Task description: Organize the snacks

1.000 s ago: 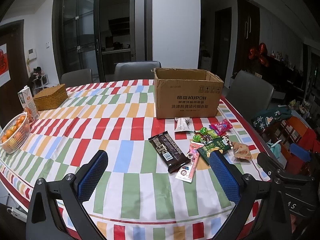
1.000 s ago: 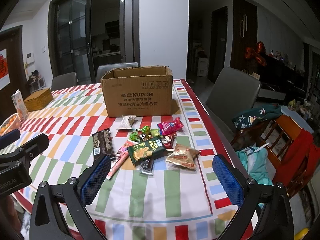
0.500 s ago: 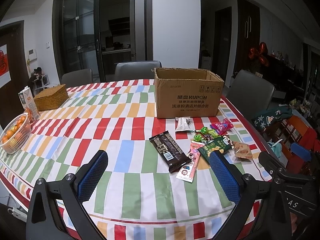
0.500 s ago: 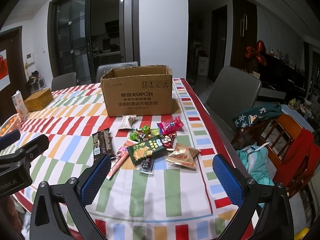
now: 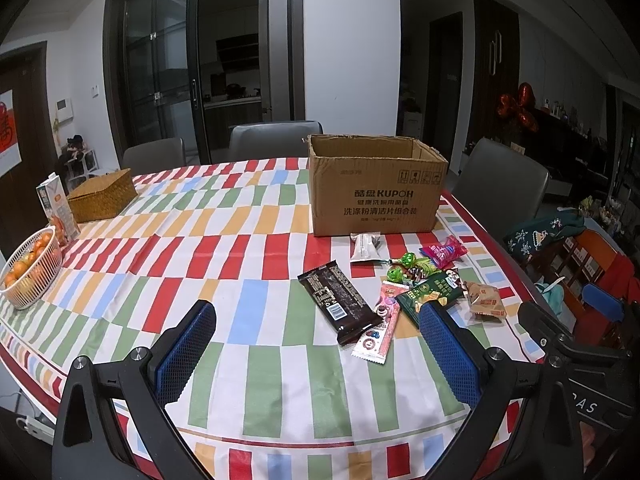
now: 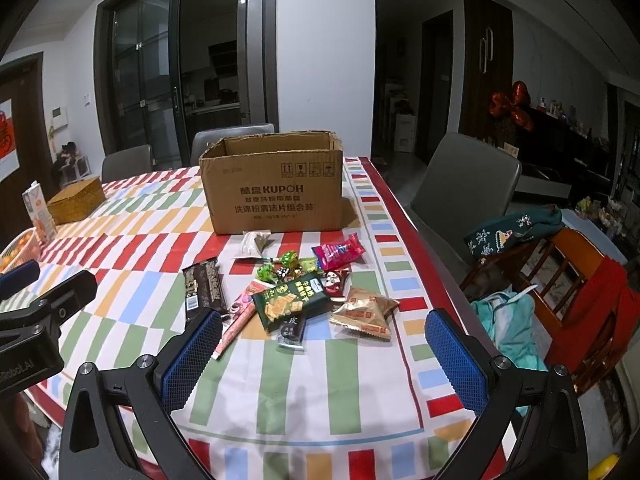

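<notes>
Both cameras sit low at the near edge of the table (image 5: pixel 256 376), each looking forward and slightly down between its own blue-padded fingers toward the cardboard box (image 5: pixel 378 196) at the far side. The left wrist view stands further left, taking in the orange basket (image 5: pixel 30 270) and wicker box (image 5: pixel 102 195). The right wrist view sits closer to the snack pile (image 6: pixel 296 292) and the chairs beyond the table's edge. Both share the box, the snacks and the striped cloth.

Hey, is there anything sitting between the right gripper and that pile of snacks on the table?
Nothing visible. The right gripper hangs open just short of the snacks, with only bare tablecloth between them. Behind the pile, the cardboard box is open at the top, and nothing blocks that path either.
</notes>
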